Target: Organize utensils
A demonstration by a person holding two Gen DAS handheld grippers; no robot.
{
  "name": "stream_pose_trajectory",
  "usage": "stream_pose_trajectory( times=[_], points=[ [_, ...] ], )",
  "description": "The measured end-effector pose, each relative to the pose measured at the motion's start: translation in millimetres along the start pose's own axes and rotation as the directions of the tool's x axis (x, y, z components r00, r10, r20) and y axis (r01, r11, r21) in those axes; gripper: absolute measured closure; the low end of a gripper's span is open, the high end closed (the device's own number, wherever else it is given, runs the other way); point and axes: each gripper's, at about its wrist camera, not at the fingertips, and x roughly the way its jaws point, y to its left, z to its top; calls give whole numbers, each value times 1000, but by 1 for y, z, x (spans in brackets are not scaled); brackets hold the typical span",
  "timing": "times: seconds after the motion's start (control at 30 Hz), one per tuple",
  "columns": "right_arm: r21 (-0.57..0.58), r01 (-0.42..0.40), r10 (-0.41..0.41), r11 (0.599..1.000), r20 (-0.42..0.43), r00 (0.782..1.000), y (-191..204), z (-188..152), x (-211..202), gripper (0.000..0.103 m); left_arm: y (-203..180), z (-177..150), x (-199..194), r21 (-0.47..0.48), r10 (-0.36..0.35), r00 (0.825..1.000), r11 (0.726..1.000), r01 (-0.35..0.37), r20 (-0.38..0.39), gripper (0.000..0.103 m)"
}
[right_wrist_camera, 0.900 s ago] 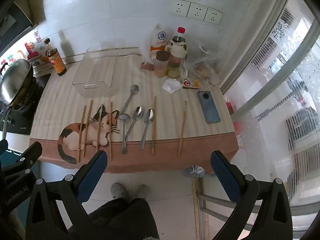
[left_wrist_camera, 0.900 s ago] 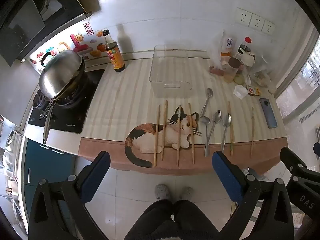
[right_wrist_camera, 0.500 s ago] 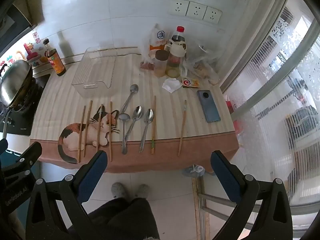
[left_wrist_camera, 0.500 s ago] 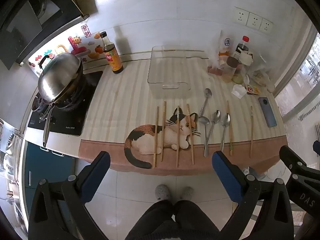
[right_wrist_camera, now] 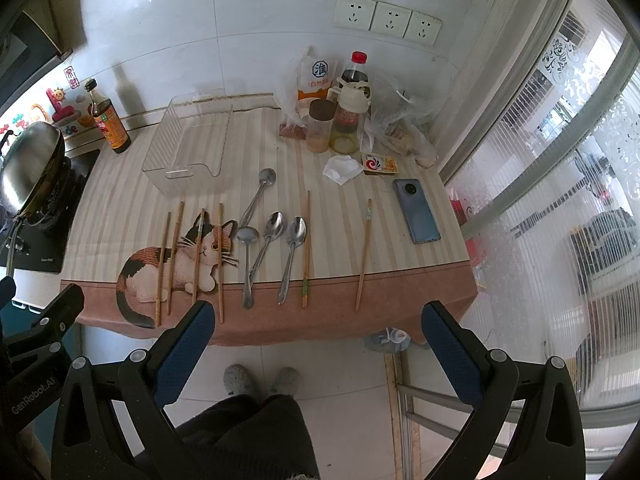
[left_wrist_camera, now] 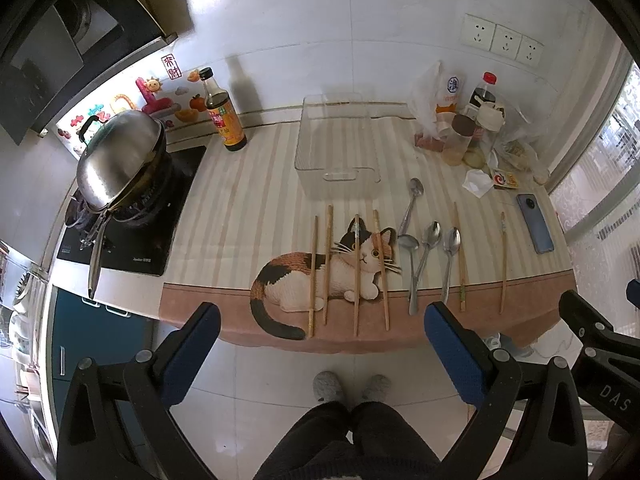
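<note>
Several wooden chopsticks (left_wrist_camera: 356, 276) (right_wrist_camera: 219, 264) and several metal spoons (left_wrist_camera: 426, 252) (right_wrist_camera: 268, 240) lie side by side on a counter covered by a cat-print cloth (left_wrist_camera: 248, 216) (right_wrist_camera: 120, 216). A clear plastic tray (left_wrist_camera: 338, 144) (right_wrist_camera: 190, 148) stands empty behind them. My left gripper (left_wrist_camera: 322, 334) and my right gripper (right_wrist_camera: 316, 332) are both open and empty, held back from the counter's front edge over the floor. The right gripper's body shows at the lower right of the left wrist view (left_wrist_camera: 600, 344).
A covered wok (left_wrist_camera: 120, 156) sits on a stove at the left, a sauce bottle (left_wrist_camera: 222, 114) behind it. Jars, bottles and bags (right_wrist_camera: 340, 116) crowd the back right, with a phone (right_wrist_camera: 416, 210) near the window. My slippered feet (left_wrist_camera: 348, 386) stand below the counter.
Both views have shifted slightly; the counter sits a little lower and farther away. Nothing on the counter has moved and both grippers stay open.
</note>
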Motion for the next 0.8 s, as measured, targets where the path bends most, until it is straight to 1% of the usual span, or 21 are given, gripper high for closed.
stream_pose_trajectory(
  times=[0.37, 0.47, 0.8],
  points=[
    [3, -1, 1, 1000, 1, 1000, -4, 0, 3, 0, 2, 1, -4, 2, -3, 1000, 1000, 3, 5, 0],
    [3, 0, 0, 1000, 2, 1000, -4, -3, -5, 0, 3, 1, -6, 5, -3, 1000, 1000, 3, 9, 0],
    [4, 0, 0, 1000, 5, 1000, -3, -1, -5, 0, 2, 0, -6, 4, -4, 1000, 1000, 4, 10, 0]
  ],
)
